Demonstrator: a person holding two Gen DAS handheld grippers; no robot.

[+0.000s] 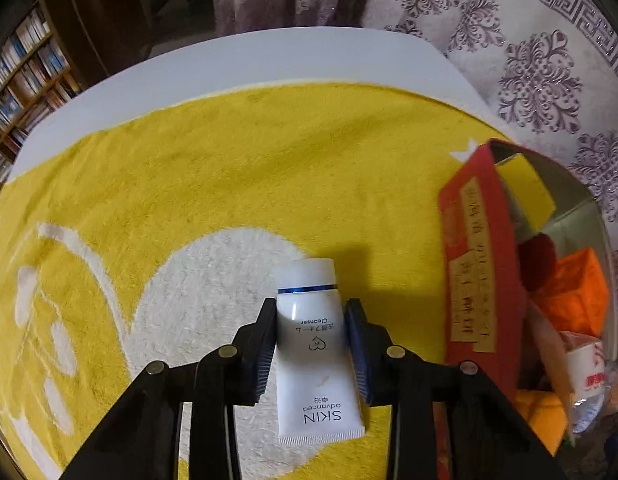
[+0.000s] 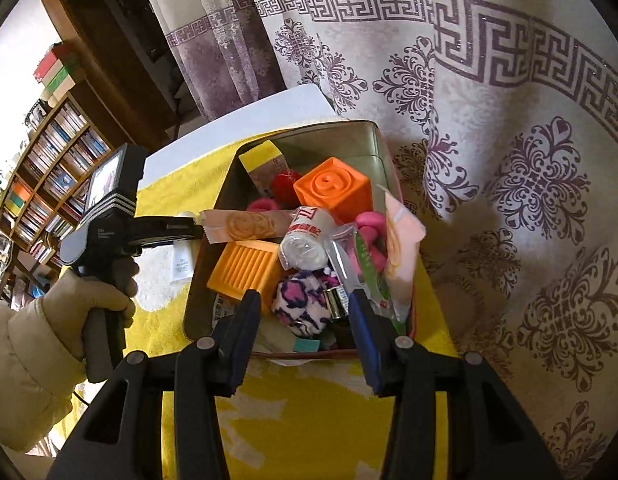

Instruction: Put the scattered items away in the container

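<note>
The white squeezy plastic cleanser tube (image 1: 313,344) lies on the yellow towel (image 1: 229,184) beside the red box (image 1: 481,264); the left gripper (image 1: 311,336) squeezes its soft middle; it looks light and slippery; the right gripper (image 2: 305,340) hangs empty over the box.

The cleanser tube (image 1: 315,344) lies on the towel (image 1: 229,184), left of the container (image 1: 483,264) holding a cube (image 2: 333,194).

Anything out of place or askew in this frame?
One item is out: a white cleanser tube lies flat on the yellow towel, between the left gripper fingers. The red-sided tin box is heaped, packets poking above its rim.
</note>
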